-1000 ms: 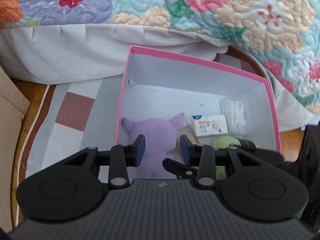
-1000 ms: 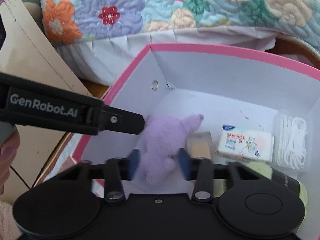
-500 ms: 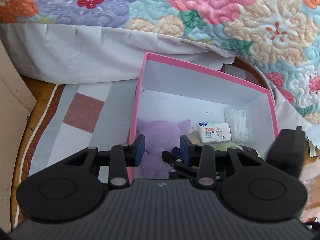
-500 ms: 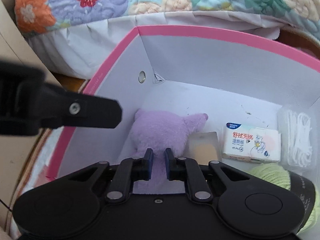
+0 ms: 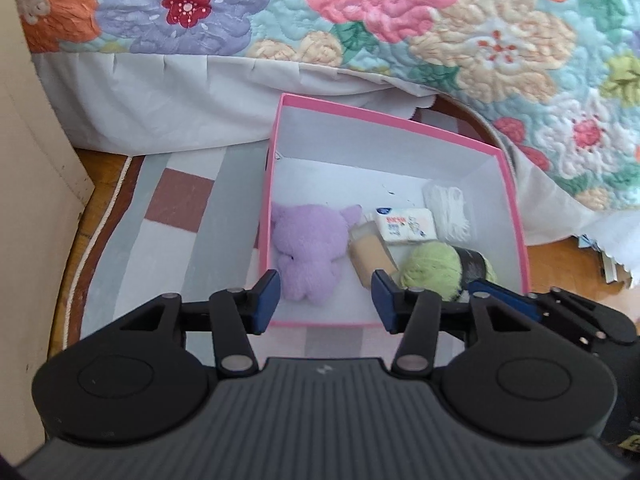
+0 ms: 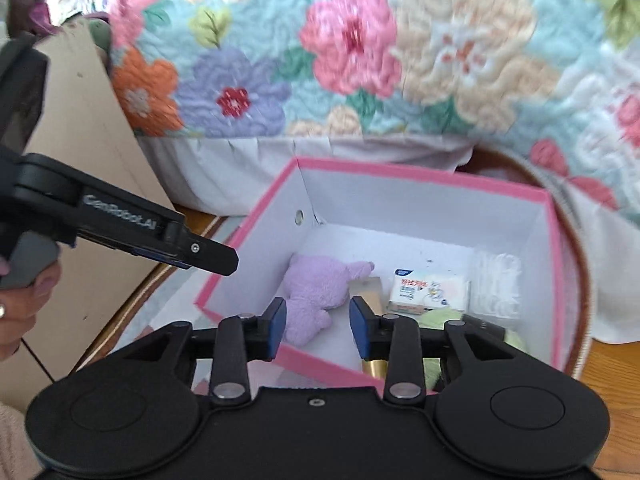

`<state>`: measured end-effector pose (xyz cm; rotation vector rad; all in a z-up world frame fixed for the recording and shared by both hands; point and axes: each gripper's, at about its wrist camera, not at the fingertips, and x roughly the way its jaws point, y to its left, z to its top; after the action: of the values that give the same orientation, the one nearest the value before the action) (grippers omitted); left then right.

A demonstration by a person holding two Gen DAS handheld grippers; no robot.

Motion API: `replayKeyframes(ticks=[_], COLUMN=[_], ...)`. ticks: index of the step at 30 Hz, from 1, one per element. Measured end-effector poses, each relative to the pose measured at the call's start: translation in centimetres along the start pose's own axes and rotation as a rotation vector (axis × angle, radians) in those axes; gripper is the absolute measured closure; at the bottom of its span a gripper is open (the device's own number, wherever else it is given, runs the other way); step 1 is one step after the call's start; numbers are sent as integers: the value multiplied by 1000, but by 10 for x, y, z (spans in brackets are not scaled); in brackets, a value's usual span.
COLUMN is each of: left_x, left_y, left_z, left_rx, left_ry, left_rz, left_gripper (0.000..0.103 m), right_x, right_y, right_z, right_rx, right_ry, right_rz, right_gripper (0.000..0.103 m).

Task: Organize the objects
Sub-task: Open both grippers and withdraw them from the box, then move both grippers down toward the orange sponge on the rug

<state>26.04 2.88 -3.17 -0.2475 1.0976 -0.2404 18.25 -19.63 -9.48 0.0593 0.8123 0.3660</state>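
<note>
Flowery quilt (image 5: 400,20) hangs behind one square pink box (image 5: 394,122) holding one fuzzy purple plush (image 5: 310,246). Both tongs, left (image 5: 325,295) and right (image 6: 318,327), gape wide, holding nothing.

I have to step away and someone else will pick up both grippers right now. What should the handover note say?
Left gripper: open, holding nothing, above the near edge of the pink box.
Right gripper: open, holding nothing, over the box's near rim.
In the box: purple plush toy at the left, tan bottle beside it, tissue pack and white cord bundle toward the back right, green yarn ball at the front right.
Done: those five items are inside the box.
Left: nothing else to pack is visible on the rug; look around before finishing.
</note>
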Motion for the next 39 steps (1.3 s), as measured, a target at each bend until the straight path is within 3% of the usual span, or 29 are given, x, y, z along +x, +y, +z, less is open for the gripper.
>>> replayKeyframes(ticks=[6,11,18,22,25,31,39], left_x=[-41,-73,-109,-124,-130,-114,-59], left_y=[-6,-11,-11,-12,-12,-10,5], left_z=[-12,-27,-52,-68,-80,-101,-124], left_rx=[29,54,71,88,106,116,110], left_ry=[-11,-19,7,10,6,26,108], left_rz=[-4,34,9,-18,-32,-64,-64], left_gripper=[45,43,39,31,26,15,14], right_x=[-57,-98,-140,-157,-159,-134,-78], right_y=[28,47,75,93,101,101,93], right_z=[-1,-7,-15,-24,-35,-63,-102], right_rx=[-61,-83,-120,-180,-208,-183,-135], right_ry=[-15,-12,0,17,21,64,103], right_rz=[-41,-25,-7,-12,2,28,55], right_gripper=[56,53,38,26,12,12,12])
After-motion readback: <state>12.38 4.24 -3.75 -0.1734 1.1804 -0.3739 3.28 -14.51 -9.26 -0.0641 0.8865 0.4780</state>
